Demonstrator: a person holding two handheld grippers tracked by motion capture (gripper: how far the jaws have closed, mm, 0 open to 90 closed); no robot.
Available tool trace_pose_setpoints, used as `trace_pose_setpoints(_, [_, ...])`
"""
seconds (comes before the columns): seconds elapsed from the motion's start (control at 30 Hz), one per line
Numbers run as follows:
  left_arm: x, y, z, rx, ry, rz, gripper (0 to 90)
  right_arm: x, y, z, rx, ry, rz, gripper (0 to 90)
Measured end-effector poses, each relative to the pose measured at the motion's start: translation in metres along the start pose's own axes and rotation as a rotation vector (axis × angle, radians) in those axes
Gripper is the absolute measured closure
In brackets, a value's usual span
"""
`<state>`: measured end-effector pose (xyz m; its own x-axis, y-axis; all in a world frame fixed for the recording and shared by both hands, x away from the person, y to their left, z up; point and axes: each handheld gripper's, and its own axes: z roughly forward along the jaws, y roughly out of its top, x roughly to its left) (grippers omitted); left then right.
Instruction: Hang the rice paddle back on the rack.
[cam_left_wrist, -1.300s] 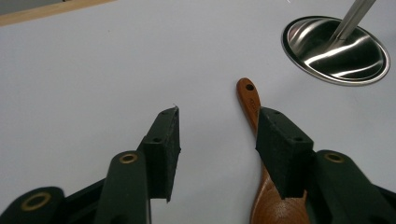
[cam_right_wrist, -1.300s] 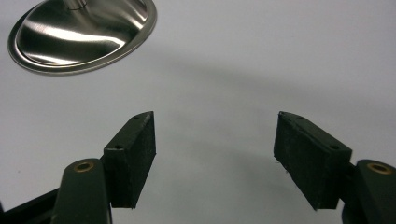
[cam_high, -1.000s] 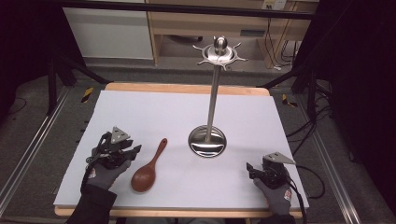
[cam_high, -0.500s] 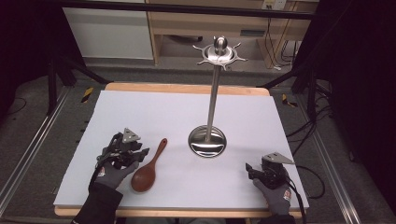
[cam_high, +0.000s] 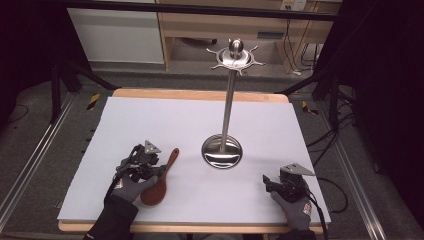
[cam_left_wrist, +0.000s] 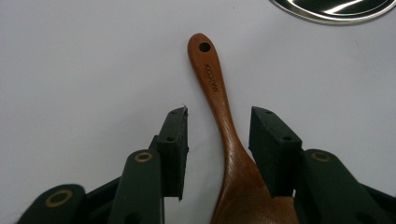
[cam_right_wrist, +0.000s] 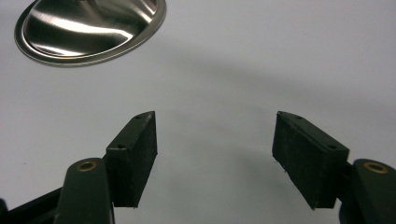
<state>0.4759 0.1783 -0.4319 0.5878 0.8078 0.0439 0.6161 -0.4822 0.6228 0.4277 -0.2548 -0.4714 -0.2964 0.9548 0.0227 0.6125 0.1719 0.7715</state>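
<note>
A brown wooden spoon (cam_high: 161, 177) lies flat on the white table top (cam_high: 200, 125), its handle pointing away and to the right, a hole at the handle's end. In the left gripper view the spoon (cam_left_wrist: 219, 107) runs up between the jaws of my left gripper (cam_left_wrist: 218, 135), which stands open around the neck of the handle without pressing on it. From above, the left gripper (cam_high: 156, 167) sits at the spoon's left side. A steel utensil stand (cam_high: 226, 110) rises from a round dished base (cam_right_wrist: 88, 28). My right gripper (cam_right_wrist: 215, 154) is open over bare table near the front right (cam_high: 272, 184).
The stand's top ring (cam_high: 235, 56) carries several hooks high above the table. A wooden table edge (cam_high: 200, 94) runs along the back, with metal rails (cam_high: 30, 165) and cables (cam_high: 340, 187) on the floor at either side.
My left gripper has slid right and forward from beside the spoon until its open jaws straddle the handle's neck. The spoon, the stand and the right gripper have stayed in place.
</note>
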Motion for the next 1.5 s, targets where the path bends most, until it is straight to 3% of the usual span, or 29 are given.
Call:
trace_pose_setpoints(0.23, [-0.005, 0.000, 0.012, 0.054, 0.004, 0.017, 56.1, 0.000, 0.000, 0.000, 0.001, 0.001, -0.001, 31.4])
trace_pose_setpoints(0.73, [-0.009, -0.002, 0.028, 0.112, -0.009, -0.003, 69.3, 0.000, 0.000, 0.001, 0.001, 0.002, -0.002, 32.1])
trace_pose_setpoints(1.0, [-0.009, -0.002, 0.027, 0.127, -0.010, -0.011, 71.2, 0.000, 0.000, 0.001, 0.002, 0.003, 0.000, 32.2])
trace_pose_setpoints(1.2, [-0.008, -0.004, 0.024, 0.142, -0.017, 0.009, 75.3, 0.000, 0.000, 0.001, 0.003, 0.003, -0.004, 32.3])
trace_pose_setpoints(1.5, [-0.007, -0.004, 0.022, 0.156, -0.019, 0.029, 74.6, 0.000, 0.000, 0.002, 0.004, 0.005, -0.005, 32.3])
